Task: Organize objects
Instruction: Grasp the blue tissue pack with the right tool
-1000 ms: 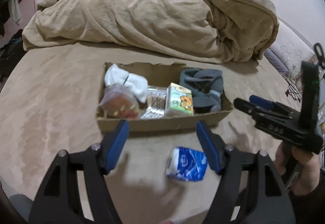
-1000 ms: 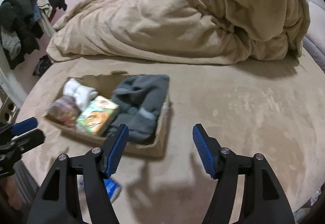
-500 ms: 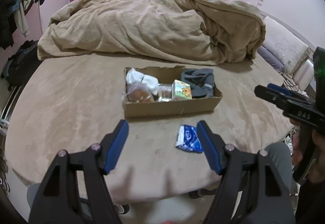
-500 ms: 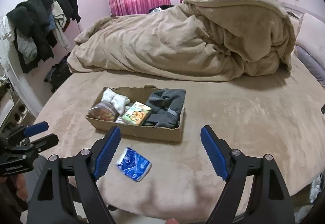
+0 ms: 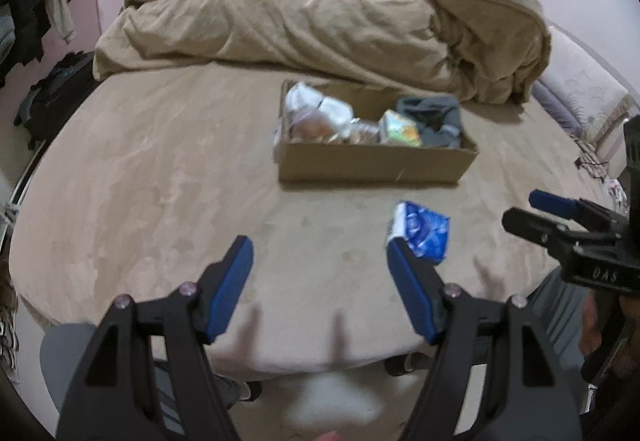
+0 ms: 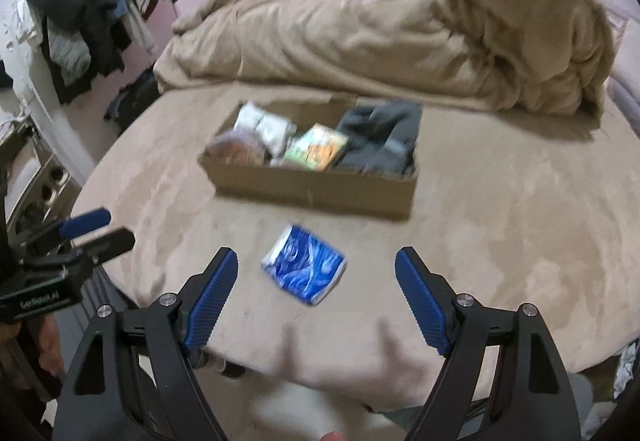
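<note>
A shallow brown cardboard box [image 5: 376, 163] [image 6: 312, 187] sits on the tan plush bed surface [image 5: 160, 177] [image 6: 500, 209], holding a white bundle [image 5: 320, 105] [image 6: 262, 125], a clear bag with something reddish-brown inside [image 5: 310, 127] [image 6: 236, 149], a green and orange carton [image 5: 400, 127] [image 6: 316, 147] and folded grey cloth [image 5: 436, 121] [image 6: 380, 141]. A blue and white plastic packet [image 5: 422, 231] [image 6: 306, 269] lies on the bed outside the box, near its front wall but apart from it. The left gripper [image 5: 320, 281] hovers with its 2 blue-padded fingers spread wide and empty; the packet shows just past its right finger. The right gripper [image 6: 316, 293] is likewise spread wide and empty, with the packet lying between and beyond its fingertips, untouched. A rumpled beige duvet [image 5: 320, 21] [image 6: 400, 29] is heaped behind the box.
</note>
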`<state>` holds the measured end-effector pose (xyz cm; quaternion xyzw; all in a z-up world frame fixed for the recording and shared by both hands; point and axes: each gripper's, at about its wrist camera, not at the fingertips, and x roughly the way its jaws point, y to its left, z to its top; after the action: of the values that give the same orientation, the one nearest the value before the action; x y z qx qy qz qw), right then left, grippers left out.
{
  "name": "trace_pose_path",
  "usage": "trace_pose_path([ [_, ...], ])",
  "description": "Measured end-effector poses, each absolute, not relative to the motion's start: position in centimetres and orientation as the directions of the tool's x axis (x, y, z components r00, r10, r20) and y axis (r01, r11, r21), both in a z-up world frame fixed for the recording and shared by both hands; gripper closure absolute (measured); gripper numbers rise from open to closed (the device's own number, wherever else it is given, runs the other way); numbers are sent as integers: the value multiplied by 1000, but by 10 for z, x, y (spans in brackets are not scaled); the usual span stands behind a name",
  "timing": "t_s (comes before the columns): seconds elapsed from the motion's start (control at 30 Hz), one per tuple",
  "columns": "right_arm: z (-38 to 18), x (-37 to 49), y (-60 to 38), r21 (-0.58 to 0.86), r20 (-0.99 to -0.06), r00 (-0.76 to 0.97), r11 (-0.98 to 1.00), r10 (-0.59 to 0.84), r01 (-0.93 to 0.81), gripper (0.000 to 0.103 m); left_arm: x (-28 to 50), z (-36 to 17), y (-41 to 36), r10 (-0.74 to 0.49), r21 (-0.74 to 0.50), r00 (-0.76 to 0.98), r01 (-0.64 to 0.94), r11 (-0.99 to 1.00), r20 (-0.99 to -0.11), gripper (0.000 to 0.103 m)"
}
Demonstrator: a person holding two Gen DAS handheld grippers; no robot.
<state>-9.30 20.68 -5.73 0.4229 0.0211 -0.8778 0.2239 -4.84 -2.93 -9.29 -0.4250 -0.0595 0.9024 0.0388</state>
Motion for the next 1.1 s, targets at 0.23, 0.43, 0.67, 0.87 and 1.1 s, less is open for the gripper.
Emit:
trace_pose_path([
  [0.23,-97,-96,194,158,-801,-479,-899,-359,409,19,-54,-124,-28,135,-159,-586,-9,-987,-799,32],
  [0.43,-125,-113,192,173,-817,-456,-904,-354,391,19,-61,-148,-27,132,-161,-549,4,-987,-825,32],
  [0.67,-152,-135,199,237,-825,-416,-902,-382,360,22,-71,-171,-28,112,-145,-513,25,-989,-851,32],
  [0.87,-167,-146,195,254,-820,-414,-899,-396,357,27,-79,-184,-26,99,-130,-506,25,-991,-857,32],
  [1.1,-162,-141,185,230,-811,-425,-887,-402,400,51,-80,-187,-21,81,-106,-496,22,-994,-865,32],
])
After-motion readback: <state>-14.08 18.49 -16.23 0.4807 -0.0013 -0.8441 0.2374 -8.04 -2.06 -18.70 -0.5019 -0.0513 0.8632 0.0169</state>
